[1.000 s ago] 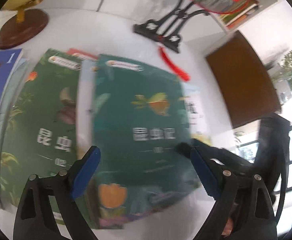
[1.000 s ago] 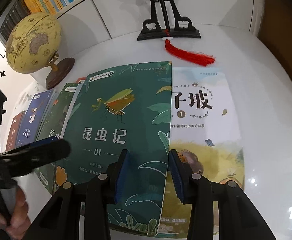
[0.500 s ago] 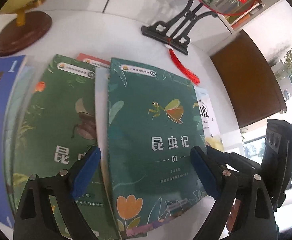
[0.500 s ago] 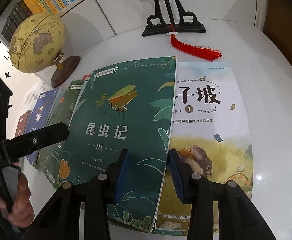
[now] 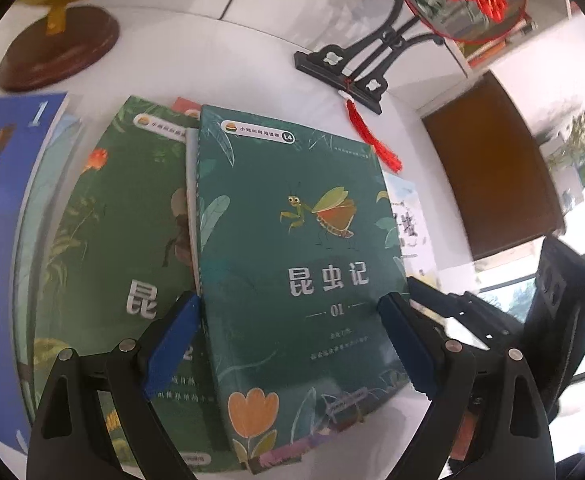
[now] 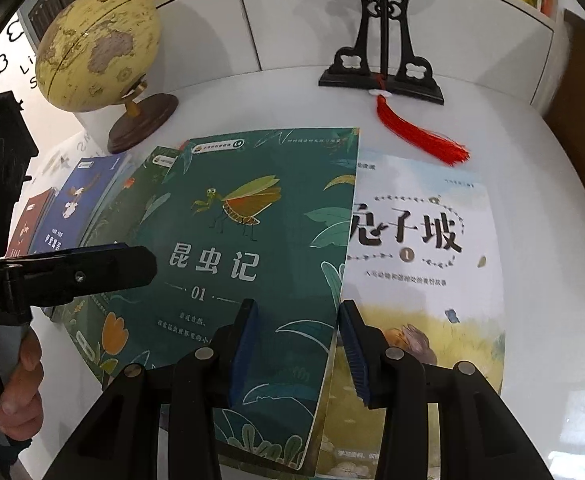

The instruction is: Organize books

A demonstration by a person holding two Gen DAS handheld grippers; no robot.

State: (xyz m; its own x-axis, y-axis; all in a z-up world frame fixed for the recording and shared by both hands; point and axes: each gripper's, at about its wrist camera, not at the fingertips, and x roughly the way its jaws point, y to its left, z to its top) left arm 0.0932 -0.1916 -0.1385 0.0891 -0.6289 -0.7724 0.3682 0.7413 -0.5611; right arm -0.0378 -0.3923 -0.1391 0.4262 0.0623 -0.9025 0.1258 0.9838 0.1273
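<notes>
Since both tools are hovering right over the pile, the grip is what matters here. Nearest the right tool (image 6: 298, 344), its blue pads sit partly apart either side of the free right edge of the dark green mantis book (image 6: 248, 264); whether they actually pinch that edge I can't tell, it looks more straddled than squeezed. The left tool (image 5: 288, 340) is spread wide, one pad by the book's spine side and one off its right edge, nothing clamped.

That mantis book lies flat on the white counter (image 6: 532, 208), on top of the overlapping row: it covers the left strip of the rabbit book (image 6: 424, 264) and part of a second green book (image 5: 124, 240), with a blue book (image 5: 0, 200) further left.

If it were me, I'd catch just the top cover's edge and not the rabbit book underneath, lift slightly before sliding, and use the wide tool to steady the spine so the glossy covers don't drag each other.

Further back are the globe (image 6: 100, 44) and the black stand (image 6: 380, 76) with its red tassel (image 6: 416, 136), well clear.
</notes>
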